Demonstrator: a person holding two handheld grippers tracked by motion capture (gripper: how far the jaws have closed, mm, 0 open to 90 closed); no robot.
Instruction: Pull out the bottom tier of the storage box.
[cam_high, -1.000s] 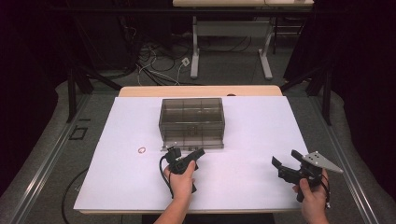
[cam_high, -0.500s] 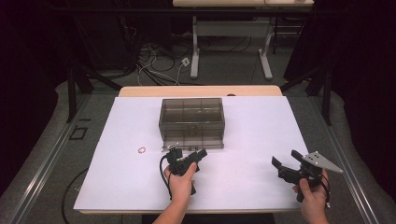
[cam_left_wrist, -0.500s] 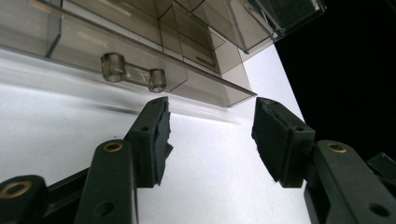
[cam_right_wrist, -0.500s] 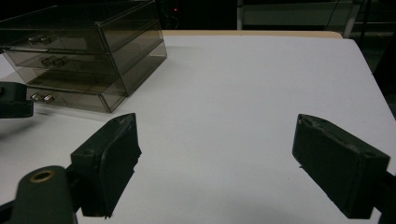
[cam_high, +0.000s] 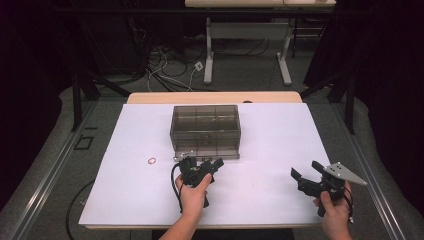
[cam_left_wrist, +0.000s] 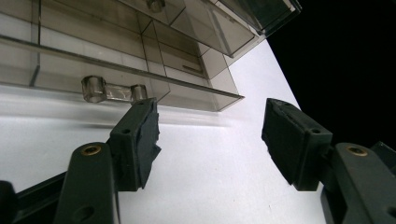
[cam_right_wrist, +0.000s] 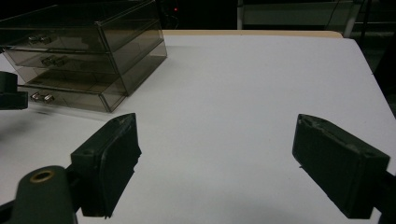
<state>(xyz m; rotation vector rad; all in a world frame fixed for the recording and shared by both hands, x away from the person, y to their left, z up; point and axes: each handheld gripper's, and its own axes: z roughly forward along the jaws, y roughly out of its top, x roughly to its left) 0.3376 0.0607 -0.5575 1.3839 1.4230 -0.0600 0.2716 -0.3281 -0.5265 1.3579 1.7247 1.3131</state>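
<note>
Facing left tool (cam_left_wrist: 210, 135) (jaws apart): drawer handle (cam_left_wrist: 112, 90)

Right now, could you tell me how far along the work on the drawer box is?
The bottom drawer of the drawer box already sits slightly pulled out. The left tongs have just been opening beside its handle, gripping nothing. The small ring lies untouched on the table; the right tongs wait open.

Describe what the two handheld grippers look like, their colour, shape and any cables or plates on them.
Both are black, each with two blocky jaws faced with dark pads. The left gripper trails a black cable looping beside the hand. The right gripper carries a grey three-cornered plate on top. Brass-coloured pivot pins sit in the jaw arms. The forearms are bare, with no sleeves visible.
</note>
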